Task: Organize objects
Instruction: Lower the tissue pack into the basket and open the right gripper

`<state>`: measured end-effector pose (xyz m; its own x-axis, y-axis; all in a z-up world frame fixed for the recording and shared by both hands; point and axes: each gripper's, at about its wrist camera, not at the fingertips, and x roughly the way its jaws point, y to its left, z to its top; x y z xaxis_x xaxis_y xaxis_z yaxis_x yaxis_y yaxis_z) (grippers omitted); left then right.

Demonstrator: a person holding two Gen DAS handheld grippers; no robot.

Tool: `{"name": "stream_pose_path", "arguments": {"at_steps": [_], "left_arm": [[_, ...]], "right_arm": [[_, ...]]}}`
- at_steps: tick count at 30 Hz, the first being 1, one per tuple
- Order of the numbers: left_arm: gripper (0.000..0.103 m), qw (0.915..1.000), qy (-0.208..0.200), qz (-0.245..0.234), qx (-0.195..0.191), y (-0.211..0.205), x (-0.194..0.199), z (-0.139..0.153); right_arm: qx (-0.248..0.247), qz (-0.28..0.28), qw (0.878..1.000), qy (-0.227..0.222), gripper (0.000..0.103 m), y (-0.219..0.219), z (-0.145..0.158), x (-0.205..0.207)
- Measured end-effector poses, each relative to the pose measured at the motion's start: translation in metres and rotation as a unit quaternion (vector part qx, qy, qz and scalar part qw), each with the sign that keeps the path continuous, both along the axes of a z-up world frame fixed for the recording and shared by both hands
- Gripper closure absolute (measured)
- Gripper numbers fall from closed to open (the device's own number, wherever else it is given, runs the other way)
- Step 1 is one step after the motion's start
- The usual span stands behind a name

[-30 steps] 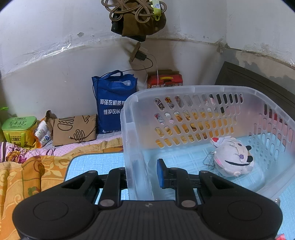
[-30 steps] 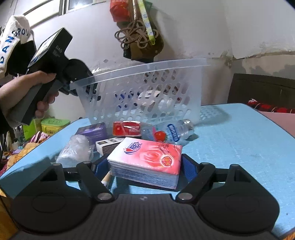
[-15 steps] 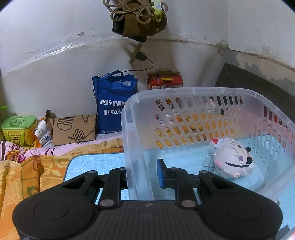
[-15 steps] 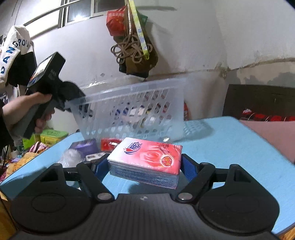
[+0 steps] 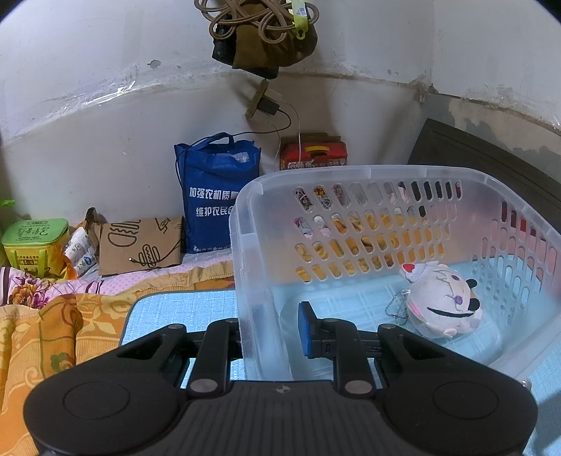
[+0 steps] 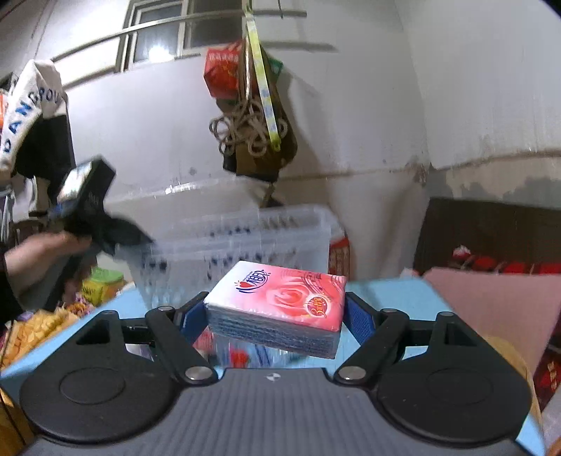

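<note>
Room: stained white wall [image 5: 105, 105] with a knotted rope bundle [image 5: 259, 31] hung on it; light-blue bench [image 5: 182, 308] in front, floral bedding [image 5: 45, 315] at its left edge.
Left view only: inside of the clear plastic basket [image 5: 413, 179]; blue tote bag [image 5: 214, 196], brown paper bag [image 5: 140, 245], green box [image 5: 33, 242] and red box [image 5: 313, 154] along the wall.
Right view only: barred window [image 6: 157, 31] high up, white jacket with blue lettering [image 6: 31, 101] at left, a hand [image 6: 38, 259] gripping the other tool's handle, pink sheet [image 6: 498, 315] at right.
Basket contents: one pale plush toy [image 5: 441, 301] with a bead chain, lying in the far right corner; rest of the floor bare.
Left hand-held gripper [image 5: 270, 326]: clamped tight on the basket's near wall, one blue pad inside, the outer finger seen only dimly through the plastic.
Right hand-held gripper [image 6: 275, 315]: spread wide, pads pressed on both ends of the pink tissue pack [image 6: 280, 298]; pack lifted off the bench, level, in front of the basket.
Hard to make out: basket and left tool smeared by motion blur in the right view; red and blue shapes under the pack unreadable.
Cut off: dark panel [image 5: 491, 158] at the right edge of both views.
</note>
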<state>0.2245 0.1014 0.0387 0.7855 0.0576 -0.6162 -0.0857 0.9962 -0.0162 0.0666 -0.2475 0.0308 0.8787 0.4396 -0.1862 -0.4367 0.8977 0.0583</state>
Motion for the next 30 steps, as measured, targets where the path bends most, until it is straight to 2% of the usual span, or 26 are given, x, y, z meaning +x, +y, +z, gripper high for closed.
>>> {"name": "stream_pose_path", "arguments": {"at_steps": [4, 8, 12, 18, 21, 24, 26, 27, 28, 30], "left_arm": [[0.078, 1.0000, 0.000, 0.000, -0.001, 0.000, 0.001, 0.000], [0.078, 1.0000, 0.001, 0.000, -0.002, -0.001, 0.001, -0.001], [0.078, 1.0000, 0.000, 0.002, -0.004, -0.003, 0.001, -0.001], [0.078, 1.0000, 0.001, 0.002, -0.006, -0.004, 0.001, 0.000], [0.078, 1.0000, 0.000, 0.000, -0.004, -0.004, 0.002, 0.000], [0.078, 1.0000, 0.000, -0.002, -0.006, -0.003, 0.003, 0.000], [0.078, 1.0000, 0.000, -0.001, -0.007, -0.003, 0.003, 0.000], [0.078, 1.0000, 0.000, -0.001, -0.007, -0.003, 0.003, 0.000], [0.078, 1.0000, 0.000, -0.001, -0.006, -0.003, 0.003, 0.000], [0.078, 1.0000, -0.001, -0.001, -0.003, -0.004, 0.002, -0.001]], "right_arm": [[0.012, 0.023, 1.000, -0.013, 0.021, -0.003, 0.032, 0.016], [-0.005, 0.026, 0.999, -0.039, 0.021, 0.010, 0.070, 0.047], [-0.029, 0.050, 0.998, -0.012, 0.021, 0.040, 0.095, 0.095], [-0.086, 0.042, 0.995, 0.042, 0.021, 0.083, 0.089, 0.152], [-0.097, 0.048, 0.992, 0.061, 0.021, 0.095, 0.081, 0.165], [-0.111, 0.058, 0.990, 0.059, 0.020, 0.103, 0.076, 0.167], [-0.115, 0.064, 0.990, 0.056, 0.016, 0.106, 0.074, 0.166], [-0.118, 0.067, 0.989, 0.058, 0.006, 0.108, 0.074, 0.165], [-0.114, 0.063, 0.990, 0.057, 0.002, 0.108, 0.073, 0.164], [-0.095, 0.050, 0.993, 0.046, 0.001, 0.101, 0.074, 0.158]]}}
